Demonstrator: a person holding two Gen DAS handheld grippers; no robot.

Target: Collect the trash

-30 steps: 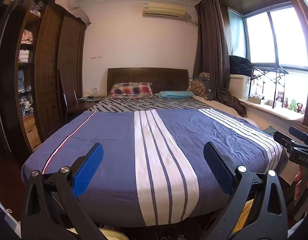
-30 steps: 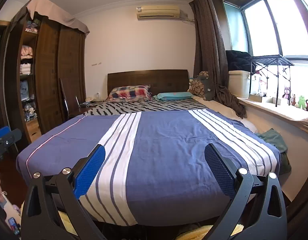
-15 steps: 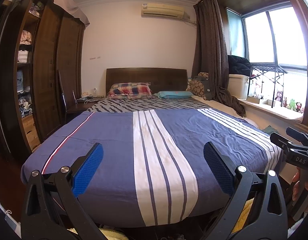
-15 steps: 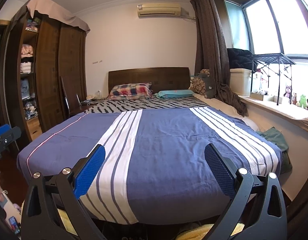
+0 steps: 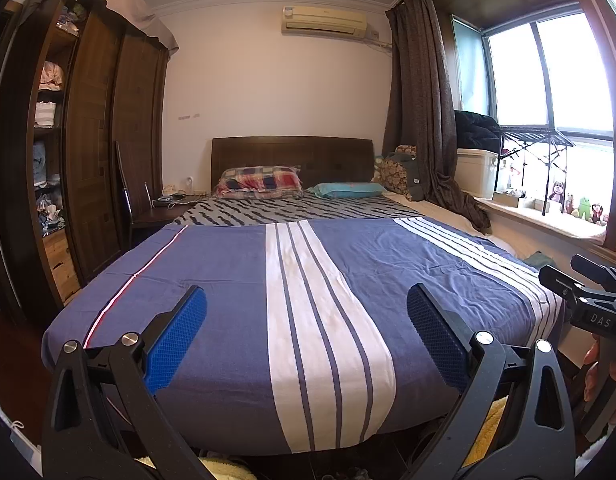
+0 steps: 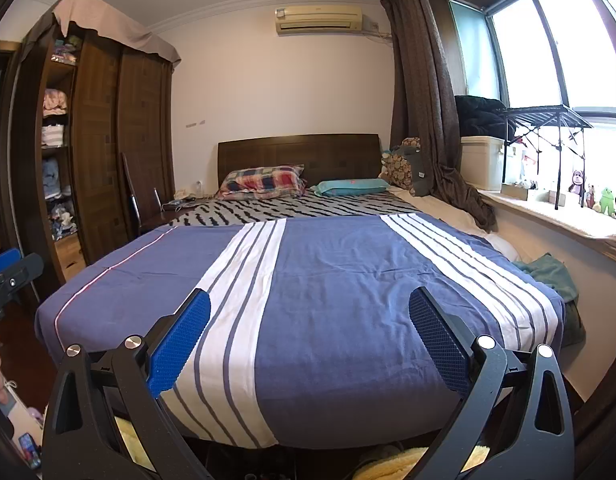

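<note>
Daylit from blown-out window (image 5: pixel 556 76) at right; dim wardrobe (image 6: pixel 108 152) side; sharp focus; strong fisheye edge bending.

Right claw (image 6: pixel 308 322) spread wide over the foot of the bed (image 6: pixel 348 280)

Nothing sits between its blue pads (image 6: pixel 180 340). At the frame's left edge the left claw (image 6: pixel 12 272) shows; a wardrobe (image 6: pixel 108 152) stands upper left.
</note>
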